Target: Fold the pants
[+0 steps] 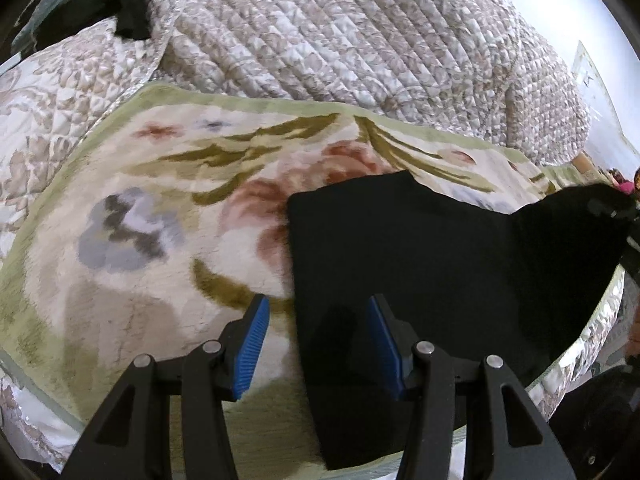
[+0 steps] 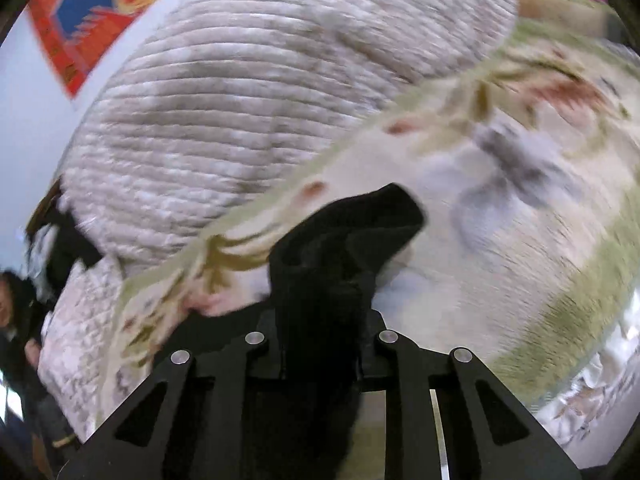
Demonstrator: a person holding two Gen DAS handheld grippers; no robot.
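Note:
The black pants [image 1: 432, 264] lie partly folded on a floral blanket [image 1: 168, 216], right of centre in the left wrist view. My left gripper [image 1: 316, 332] is open with its blue pads [image 1: 252, 352] apart, hovering over the pants' left edge, holding nothing. The pants' right end rises toward the right gripper [image 1: 612, 216] at the frame's right edge. In the right wrist view my right gripper [image 2: 320, 320] is shut on a bunched end of the black pants [image 2: 344, 248], lifted above the blanket [image 2: 500, 240]. That view is blurred.
A rolled quilted beige duvet [image 1: 360, 40] lies behind the blanket and also shows in the right wrist view [image 2: 240, 100]. A dark garment [image 1: 132, 12] sits at the far left. A red and blue wall hanging [image 2: 100, 4] is on the wall.

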